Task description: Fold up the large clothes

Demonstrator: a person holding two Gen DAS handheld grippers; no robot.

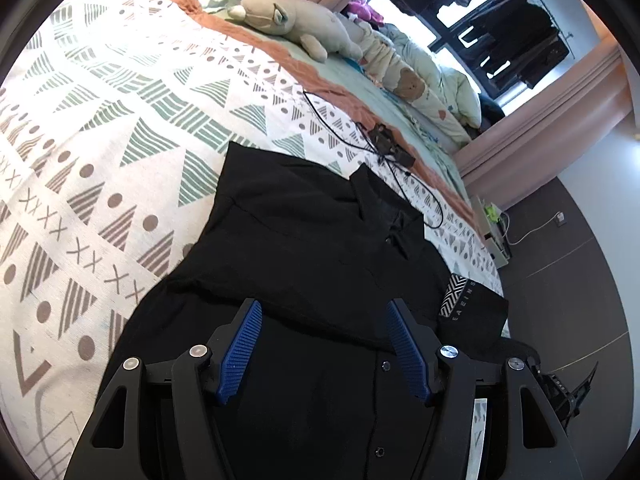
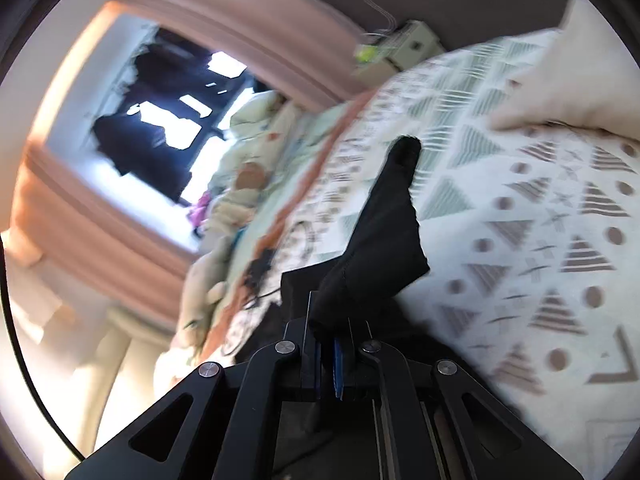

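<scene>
A black button-up shirt [image 1: 312, 248] lies on the patterned bedspread [image 1: 100, 128], collar toward the far side, one sleeve folded across its chest. My left gripper [image 1: 324, 312] hovers open just above the shirt's lower front, its blue pads [image 1: 240, 352] wide apart with nothing between them. In the blurred right wrist view, my right gripper [image 2: 328, 344] is shut on a bunched piece of the black shirt [image 2: 384, 232], which rises from the jaws as a raised flap over the bedspread [image 2: 540, 220].
A black cable with a small device [image 1: 386, 142] lies on the bed just beyond the collar. Plush toys [image 1: 296, 20] and a quilt [image 1: 436, 76] line the far side. The bed's edge and dark floor [image 1: 568, 280] are at the right.
</scene>
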